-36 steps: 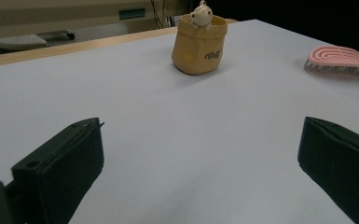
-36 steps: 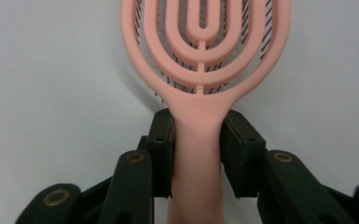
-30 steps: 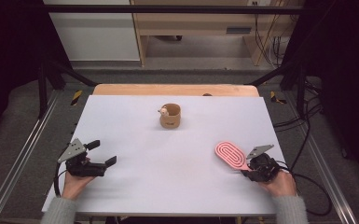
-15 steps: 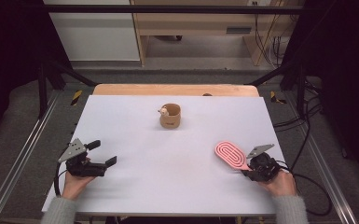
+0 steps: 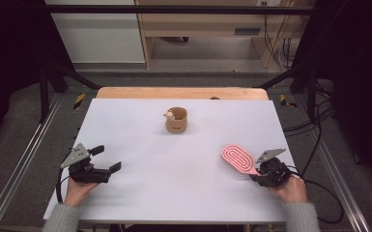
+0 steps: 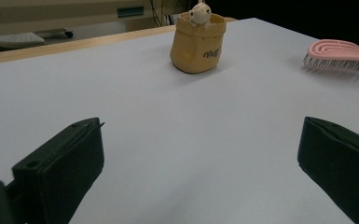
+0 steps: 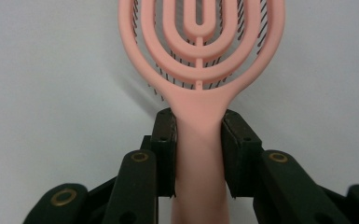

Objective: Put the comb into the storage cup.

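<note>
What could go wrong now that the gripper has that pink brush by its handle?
The right gripper pinches the pink brush only at its smooth handle, so the long head could swivel or slip out if swung. The small tan bag with a toy in it stands in mid-table and looks light; the brush could tip it. The left gripper is open, too far to steady either.

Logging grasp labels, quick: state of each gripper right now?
Left gripper: open, holding nothing.
Right gripper: shut on the pink hairbrush handle.
</note>
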A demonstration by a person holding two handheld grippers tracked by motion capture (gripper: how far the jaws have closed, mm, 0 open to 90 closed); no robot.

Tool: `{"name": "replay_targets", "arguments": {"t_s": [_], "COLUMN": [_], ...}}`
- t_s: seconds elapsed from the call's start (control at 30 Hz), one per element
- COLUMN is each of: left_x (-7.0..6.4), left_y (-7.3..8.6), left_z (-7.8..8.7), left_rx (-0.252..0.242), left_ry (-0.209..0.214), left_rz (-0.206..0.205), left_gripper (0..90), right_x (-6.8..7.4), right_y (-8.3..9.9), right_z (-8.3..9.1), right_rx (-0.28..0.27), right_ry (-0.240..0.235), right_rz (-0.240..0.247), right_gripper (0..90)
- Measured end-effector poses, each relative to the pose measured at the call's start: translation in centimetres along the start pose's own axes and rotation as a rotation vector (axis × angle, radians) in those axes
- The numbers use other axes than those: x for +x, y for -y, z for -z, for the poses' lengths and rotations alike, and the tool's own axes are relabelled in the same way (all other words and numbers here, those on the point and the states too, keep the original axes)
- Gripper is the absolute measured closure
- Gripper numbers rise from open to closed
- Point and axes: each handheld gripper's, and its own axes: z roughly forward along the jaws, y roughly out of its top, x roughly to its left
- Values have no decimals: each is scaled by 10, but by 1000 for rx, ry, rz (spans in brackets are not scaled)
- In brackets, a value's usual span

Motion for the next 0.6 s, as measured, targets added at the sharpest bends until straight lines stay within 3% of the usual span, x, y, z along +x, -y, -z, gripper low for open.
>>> {"name": "replay_targets", "arguments": {"t_s": [0.6], "left_x": [-1], "left_y": [0], "left_z": [-1], "left_rx": [5], "left_ry": [0], "left_rz": [4], "left_gripper": [4], "right_x": [5], "right_y": [-7], "right_z": [10], "right_rx": [-113], "right_ry": [13], "right_rz": [-12], "right_gripper": [691]}}
